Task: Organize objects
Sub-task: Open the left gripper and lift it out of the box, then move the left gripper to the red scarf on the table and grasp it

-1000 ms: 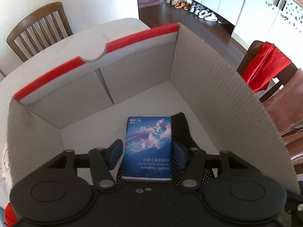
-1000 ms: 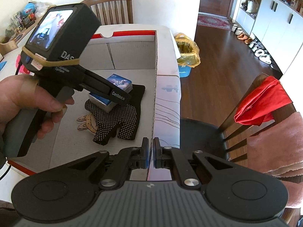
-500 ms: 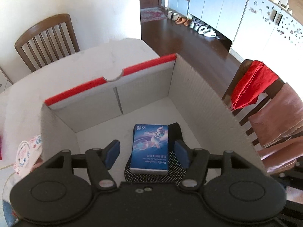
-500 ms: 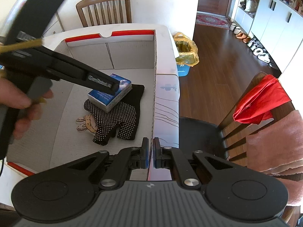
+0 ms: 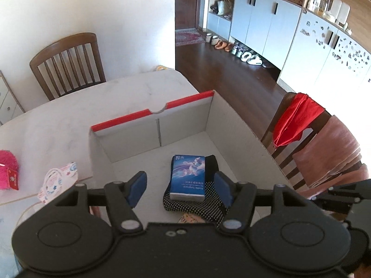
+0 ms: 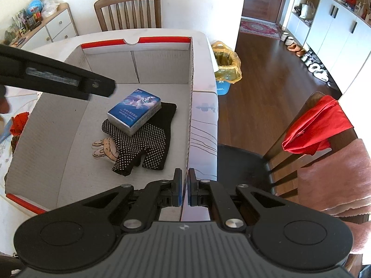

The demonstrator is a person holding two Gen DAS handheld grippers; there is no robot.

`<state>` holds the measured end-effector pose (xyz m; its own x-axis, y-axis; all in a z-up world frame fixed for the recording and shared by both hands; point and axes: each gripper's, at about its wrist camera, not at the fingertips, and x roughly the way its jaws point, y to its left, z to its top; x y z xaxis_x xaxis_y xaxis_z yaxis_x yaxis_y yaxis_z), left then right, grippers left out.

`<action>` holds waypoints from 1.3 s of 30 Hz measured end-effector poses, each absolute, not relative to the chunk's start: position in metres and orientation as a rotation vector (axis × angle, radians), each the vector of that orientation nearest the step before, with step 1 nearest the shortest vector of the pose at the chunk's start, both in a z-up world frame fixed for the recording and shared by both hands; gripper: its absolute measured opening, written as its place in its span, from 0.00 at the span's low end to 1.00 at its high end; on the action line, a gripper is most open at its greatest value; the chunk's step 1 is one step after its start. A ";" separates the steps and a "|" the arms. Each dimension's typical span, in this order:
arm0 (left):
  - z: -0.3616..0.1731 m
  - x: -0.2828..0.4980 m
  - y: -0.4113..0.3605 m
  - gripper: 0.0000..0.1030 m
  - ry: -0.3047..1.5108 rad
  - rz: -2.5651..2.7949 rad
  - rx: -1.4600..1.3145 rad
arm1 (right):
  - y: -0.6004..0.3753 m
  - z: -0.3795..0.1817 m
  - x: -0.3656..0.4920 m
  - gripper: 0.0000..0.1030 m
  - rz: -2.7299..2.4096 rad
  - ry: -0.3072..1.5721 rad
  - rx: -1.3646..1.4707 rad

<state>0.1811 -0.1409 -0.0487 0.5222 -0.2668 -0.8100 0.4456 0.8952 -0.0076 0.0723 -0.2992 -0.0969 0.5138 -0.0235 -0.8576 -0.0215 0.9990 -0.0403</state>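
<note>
Inside the white corrugated cardboard box with red-edged flaps [image 5: 243, 134], as the left wrist view shows it, a blue printed tissue pack [image 5: 188, 176] lies flat on a black glove with white dots [image 5: 197, 205], near the box's right wall. The left gripper [image 5: 180, 188] hangs above them with its blue-padded jaws spread wide and nothing between them; the pack sits well below, untouched. Left of the box, on the pale marble table [image 5: 92, 102], lie a small patterned cloth pouch [image 5: 58, 180] and a pink fluffy item [image 5: 8, 169]. A red cloth [image 5: 294, 122] hangs over a wooden chair at the right. In the right wrist view, the right gripper [image 6: 184, 190] has its jaws pressed together on the thin near right wall of the box [image 6: 190, 125]. The tissue pack [image 6: 134, 113] rests on the dotted glove [image 6: 143, 148], beside a small tan animal-shaped cutout [image 6: 104, 148]. The left gripper's black body [image 6: 58, 76] reaches in from the left, above the box.
</note>
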 end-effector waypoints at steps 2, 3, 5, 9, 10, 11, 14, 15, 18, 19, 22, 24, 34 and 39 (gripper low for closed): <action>-0.045 0.176 -0.134 0.65 0.919 -0.424 0.204 | -0.298 -0.097 0.072 0.04 -0.002 1.030 -0.053; -0.042 0.173 -0.129 0.66 0.914 -0.418 0.197 | -0.298 -0.096 0.072 0.04 -0.003 1.029 -0.055; -0.038 0.169 -0.119 0.70 0.908 -0.407 0.179 | -0.298 -0.096 0.071 0.04 -0.003 1.028 -0.055; -0.033 0.160 -0.096 0.78 0.898 -0.380 0.147 | -0.297 -0.096 0.071 0.04 -0.005 1.030 -0.065; -0.033 0.158 -0.090 0.81 0.893 -0.371 0.138 | -0.297 -0.097 0.071 0.04 -0.005 1.031 -0.066; -0.032 0.156 -0.084 0.84 0.889 -0.361 0.128 | -0.296 -0.097 0.071 0.04 -0.006 1.033 -0.068; -0.029 0.152 -0.064 0.87 0.880 -0.336 0.102 | -0.295 -0.098 0.070 0.04 -0.009 1.035 -0.073; -0.029 0.151 -0.056 0.87 0.877 -0.322 0.098 | -0.296 -0.098 0.070 0.04 -0.009 1.037 -0.074; -0.028 0.147 -0.036 0.91 0.868 -0.279 0.091 | -0.295 -0.098 0.070 0.04 -0.011 1.041 -0.079; -0.028 0.146 -0.029 0.94 0.864 -0.261 0.088 | -0.295 -0.099 0.070 0.04 -0.012 1.041 -0.082; -0.029 0.144 -0.010 0.99 0.860 -0.202 0.079 | -0.293 -0.099 0.071 0.04 -0.015 1.044 -0.084; -0.034 0.145 0.003 0.99 0.868 -0.156 0.068 | -0.293 -0.099 0.072 0.04 -0.018 1.046 -0.085; -0.076 0.150 0.060 0.98 0.901 0.053 -0.004 | -0.291 -0.100 0.074 0.04 -0.029 1.055 -0.096; -0.098 0.152 0.067 0.98 0.948 0.091 0.000 | -0.291 -0.102 0.074 0.04 -0.034 1.062 -0.099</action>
<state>0.1522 0.0673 -0.0976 0.5798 0.0775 -0.8111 -0.0778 0.9962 0.0396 0.0742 -0.2906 -0.1020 0.4872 -0.0753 -0.8701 -0.0202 0.9950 -0.0974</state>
